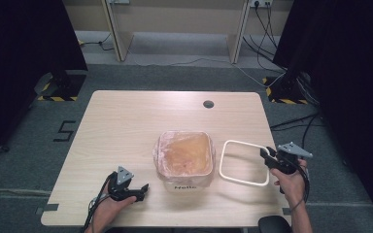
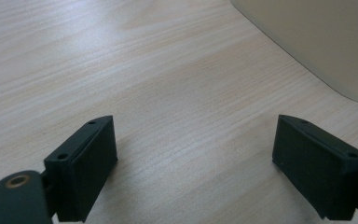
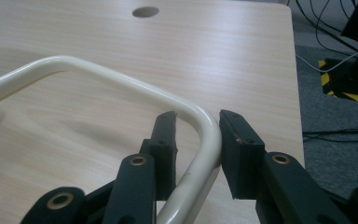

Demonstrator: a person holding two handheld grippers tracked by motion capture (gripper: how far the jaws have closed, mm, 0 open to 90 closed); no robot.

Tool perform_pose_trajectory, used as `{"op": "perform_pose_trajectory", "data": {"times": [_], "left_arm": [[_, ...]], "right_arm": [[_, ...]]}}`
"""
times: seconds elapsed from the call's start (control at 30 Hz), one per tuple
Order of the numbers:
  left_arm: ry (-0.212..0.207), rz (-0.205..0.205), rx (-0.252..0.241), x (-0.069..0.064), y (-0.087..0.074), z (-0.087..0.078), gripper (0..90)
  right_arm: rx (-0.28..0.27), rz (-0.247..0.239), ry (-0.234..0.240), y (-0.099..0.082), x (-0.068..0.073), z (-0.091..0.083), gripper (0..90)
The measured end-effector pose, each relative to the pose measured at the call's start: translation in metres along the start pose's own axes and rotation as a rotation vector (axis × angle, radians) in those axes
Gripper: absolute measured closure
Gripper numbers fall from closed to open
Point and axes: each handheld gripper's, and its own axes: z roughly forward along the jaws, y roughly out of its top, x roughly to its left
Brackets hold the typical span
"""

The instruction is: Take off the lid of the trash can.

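Pale wood table (image 1: pixel 126 126): right claw (image 3: pixel 198 128) grasps the ring (image 3: pixel 121 79) at its corner, keeping it just right of the box (image 1: pixel 184 154); left claw (image 2: pixel 196 149) rests released, left of the box.

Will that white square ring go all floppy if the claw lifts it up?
Probably not. The white ring keeps neat straight sides and rounded corners, so it looks stiff. It is a thin hollow frame, so likely light. Its surface shines in the right gripper view, so it might slip, though the right claw has one corner squeezed between its pads. Lying flat on the table, it should not roll.
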Motion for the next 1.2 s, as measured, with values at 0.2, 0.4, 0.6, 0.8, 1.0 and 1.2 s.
{"op": "perform_pose_trajectory", "data": {"times": [0.2,0.4,0.6,0.8,1.0,1.2], "left_arm": [[0.000,0.000,0.000,0.000,0.000,0.000,12.7],[0.000,0.000,0.000,0.000,0.000,0.000,12.7],[0.000,0.000,-0.001,0.000,0.000,0.000,12.7],[0.000,0.000,0.000,0.000,0.000,0.000,12.7],[0.000,0.000,0.000,0.000,0.000,0.000,12.7],[-0.001,-0.001,0.001,0.000,0.000,0.000,12.7]], "right_arm": [[0.037,-0.014,-0.019,-0.013,-0.002,0.003,68.0],[0.054,-0.038,-0.029,-0.017,-0.002,0.006,68.0],[0.083,-0.067,-0.036,-0.021,0.000,0.012,67.9],[0.124,-0.105,-0.040,-0.025,0.000,0.016,68.5],[0.155,-0.111,-0.041,-0.029,-0.003,0.020,69.2],[0.163,-0.109,-0.041,-0.031,-0.005,0.021,69.7]]}}
